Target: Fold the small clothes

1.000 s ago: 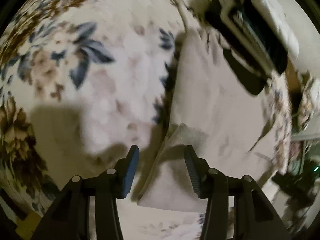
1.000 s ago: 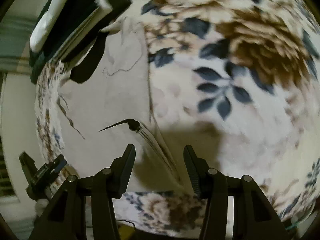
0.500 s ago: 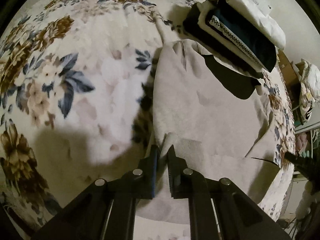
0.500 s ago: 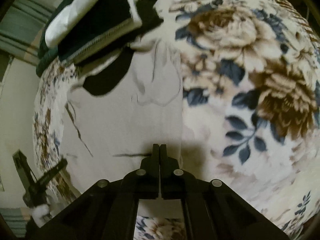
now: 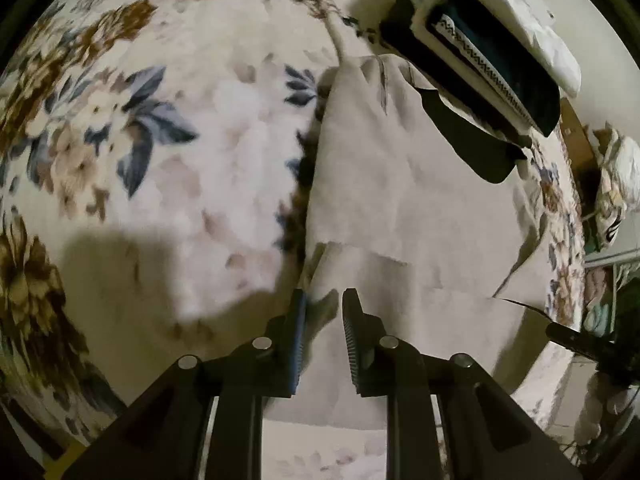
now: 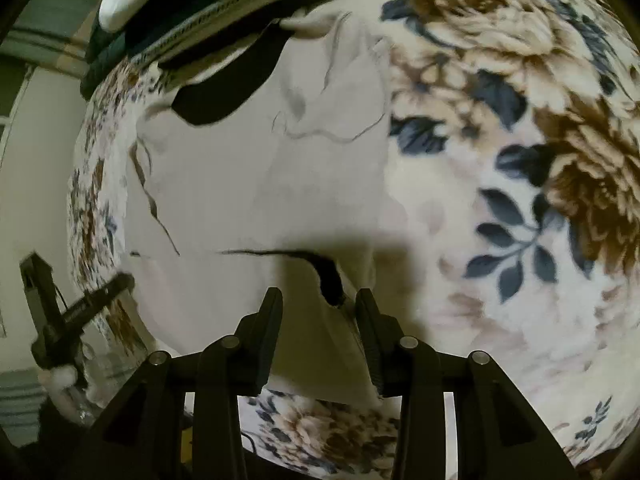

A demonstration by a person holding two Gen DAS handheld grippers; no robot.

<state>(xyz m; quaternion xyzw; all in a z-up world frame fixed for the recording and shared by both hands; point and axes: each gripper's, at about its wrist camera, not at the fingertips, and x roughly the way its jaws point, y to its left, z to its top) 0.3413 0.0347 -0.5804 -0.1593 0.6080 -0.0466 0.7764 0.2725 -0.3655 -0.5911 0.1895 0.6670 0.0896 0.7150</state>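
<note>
Both my tongs, left [image 5: 323, 334] and right [image 6: 318, 338], just reopened, dropping the beige garment [image 5: 400, 208], so this fold seems laid.

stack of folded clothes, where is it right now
The stack of folded clothes sits at the far end of the floral blanket, upper right in the left wrist view, just beyond the beige garment.

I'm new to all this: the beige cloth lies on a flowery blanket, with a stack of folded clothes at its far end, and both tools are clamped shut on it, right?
Not quite. Both wrist views show the left tool and the right tool open, fingers apart around the near edge of the beige cloth. It does lie on the flowery blanket, with the stack of folded clothes at its far end.
</note>
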